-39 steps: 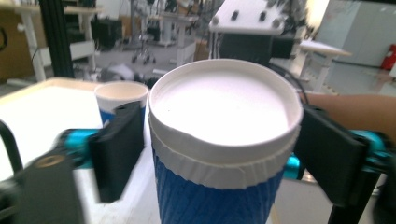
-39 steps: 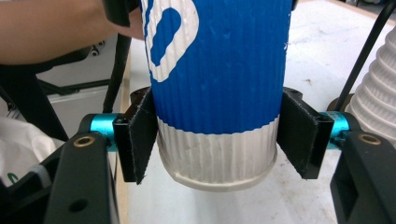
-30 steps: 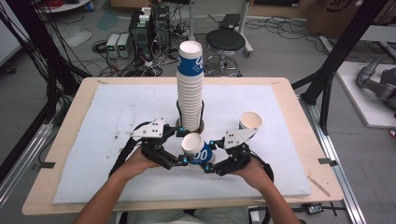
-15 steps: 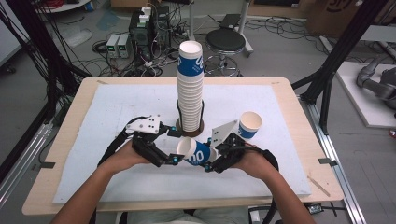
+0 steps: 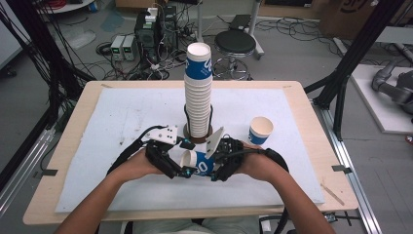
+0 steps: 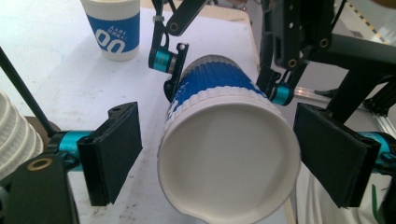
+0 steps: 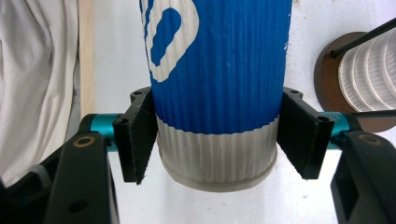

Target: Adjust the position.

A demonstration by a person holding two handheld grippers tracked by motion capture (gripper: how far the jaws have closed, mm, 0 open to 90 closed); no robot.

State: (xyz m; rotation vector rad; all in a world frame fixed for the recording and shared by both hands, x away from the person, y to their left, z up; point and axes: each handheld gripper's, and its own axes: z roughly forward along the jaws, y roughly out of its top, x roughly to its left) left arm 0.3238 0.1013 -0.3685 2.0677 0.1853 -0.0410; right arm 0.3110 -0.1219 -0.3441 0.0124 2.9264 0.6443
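A blue-and-white ribbed paper cup (image 5: 197, 163) lies on its side in the air just above the white mat, its mouth pointing left. My right gripper (image 7: 217, 140) is shut on the cup's base end (image 7: 217, 98), pads pressed on both sides; in the high view this gripper (image 5: 212, 165) sits front centre. My left gripper (image 6: 222, 156) is open, one pad on each side of the cup's rim (image 6: 229, 154) with a gap on both sides. From above, the left gripper (image 5: 179, 161) meets the cup's mouth.
A tall stack of the same cups (image 5: 198, 92) stands in a round brown holder (image 5: 191, 138) with thin black rods, just behind the grippers. One upright cup (image 5: 261, 130) stands at the right. The white mat (image 5: 122, 117) covers the wooden table (image 5: 73, 126).
The held cup has tipped from mouth-up to lying sideways with its mouth toward the left gripper. The right hand has risen and shifted a little; the left gripper has stayed about where it was.
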